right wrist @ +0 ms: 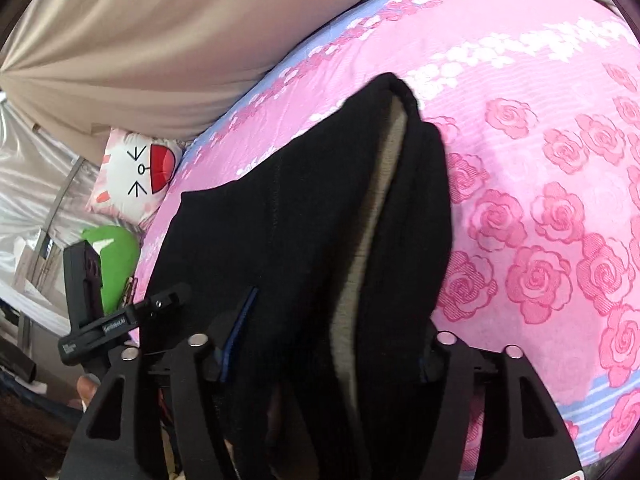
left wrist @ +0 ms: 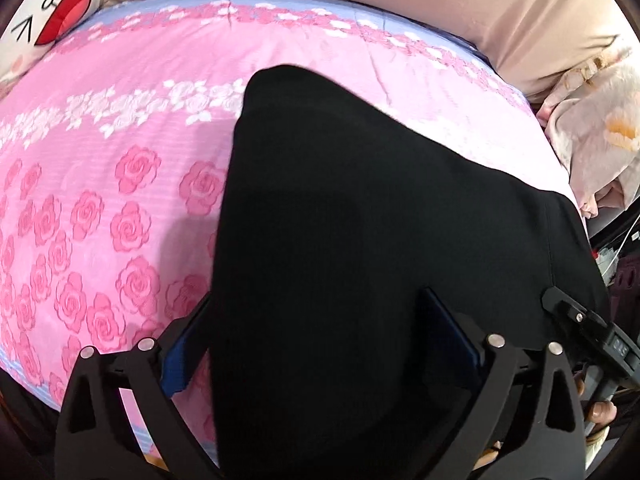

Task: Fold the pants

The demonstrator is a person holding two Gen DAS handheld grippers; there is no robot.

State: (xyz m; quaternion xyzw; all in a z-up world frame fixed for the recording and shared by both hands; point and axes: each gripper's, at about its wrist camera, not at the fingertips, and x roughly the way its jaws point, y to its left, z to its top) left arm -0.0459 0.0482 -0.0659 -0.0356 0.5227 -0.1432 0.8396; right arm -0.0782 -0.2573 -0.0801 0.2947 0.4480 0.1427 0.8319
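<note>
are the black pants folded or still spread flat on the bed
Folded, at least partly: the right wrist view shows the black pants doubled into layers with a lighter lining at the fold, lying on the pink rose bedsheet. How many folds, cannot tell.

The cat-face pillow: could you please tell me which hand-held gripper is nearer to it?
Left. The left hand-held gripper lies toward the cat-face pillow; the right hand-held gripper holds the pants farther away.
</note>
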